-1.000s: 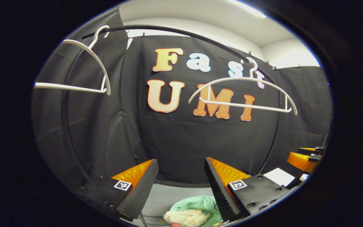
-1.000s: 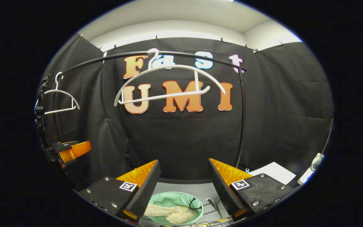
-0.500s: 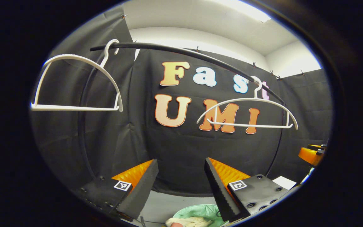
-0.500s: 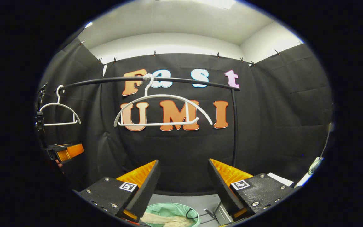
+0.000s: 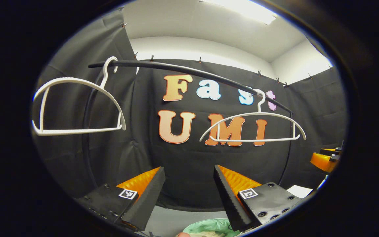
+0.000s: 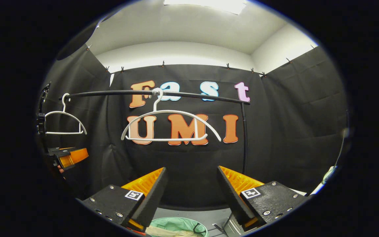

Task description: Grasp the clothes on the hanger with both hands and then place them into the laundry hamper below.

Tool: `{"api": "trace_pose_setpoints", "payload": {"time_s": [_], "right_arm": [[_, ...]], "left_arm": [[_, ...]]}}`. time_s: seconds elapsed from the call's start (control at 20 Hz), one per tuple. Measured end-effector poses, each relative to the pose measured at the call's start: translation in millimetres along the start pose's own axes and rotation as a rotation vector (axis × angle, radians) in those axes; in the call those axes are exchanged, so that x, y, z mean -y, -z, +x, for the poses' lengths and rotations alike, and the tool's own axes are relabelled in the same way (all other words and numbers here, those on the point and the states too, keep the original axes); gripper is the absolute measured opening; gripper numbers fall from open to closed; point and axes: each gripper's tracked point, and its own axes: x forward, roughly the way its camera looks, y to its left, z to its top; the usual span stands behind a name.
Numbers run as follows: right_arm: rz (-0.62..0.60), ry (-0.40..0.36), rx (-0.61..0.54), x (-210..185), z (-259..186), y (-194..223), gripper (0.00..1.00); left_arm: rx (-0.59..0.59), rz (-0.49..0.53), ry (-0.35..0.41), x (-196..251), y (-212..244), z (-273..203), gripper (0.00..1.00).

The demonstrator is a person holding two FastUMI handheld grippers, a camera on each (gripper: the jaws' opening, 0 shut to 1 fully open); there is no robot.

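Observation:
Two bare white hangers hang from a black rail point(image 5: 189, 69): one hanger point(image 5: 77, 108) at the left, the other hanger point(image 5: 253, 126) toward the right. In the right gripper view the same hangers point(image 6: 171, 126) point(image 6: 65, 121) hang under the rail point(image 6: 189, 95). The pale green hamper point(image 5: 209, 227) sits low down with cream clothes point(image 5: 206, 234) in it; in the right gripper view the hamper point(image 6: 176, 226) holds the clothes point(image 6: 169, 233) too. My left gripper point(image 5: 188, 194) is open and holds nothing. My right gripper point(image 6: 191, 196) is open and holds nothing as well.
The rail's black upright point(image 6: 244, 138) stands right of the middle hanger. The other gripper point(image 5: 324, 159) shows at the right edge of the left gripper view, and at the left edge point(image 6: 69, 156) of the right gripper view. White paper point(image 5: 299, 191) lies on the floor.
Both grippers have risen and tilted upward; the hamper with the clothes has slid down toward the bottom edge of both views. The hangers swing back toward level. Both grippers stay open.

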Motion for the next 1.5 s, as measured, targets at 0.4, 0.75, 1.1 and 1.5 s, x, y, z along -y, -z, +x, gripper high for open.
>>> {"api": "trace_pose_setpoints", "payload": {"time_s": [0.4, 0.75, 1.1, 1.5], "right_arm": [[0.017, 0.028, -0.002, 9.3, 0.3, 3.7, 0.93], [0.031, 0.017, -0.019, 4.9, 1.3, 10.0, 0.93], [0.026, 0.014, -0.028, 3.2, 2.4, 13.3, 0.93], [0.029, 0.007, -0.057, -2.8, 1.3, 22.0, 0.93]], "left_arm": [[0.001, -0.018, 0.020, 4.0, -3.2, -1.1, 0.94], [-0.014, -0.017, 0.016, 4.2, -4.1, -5.0, 0.97], [-0.026, -0.011, 0.019, 4.9, 0.1, -6.0, 0.97], [-0.026, -0.010, 0.026, 4.2, 1.8, -8.0, 1.00]]}}
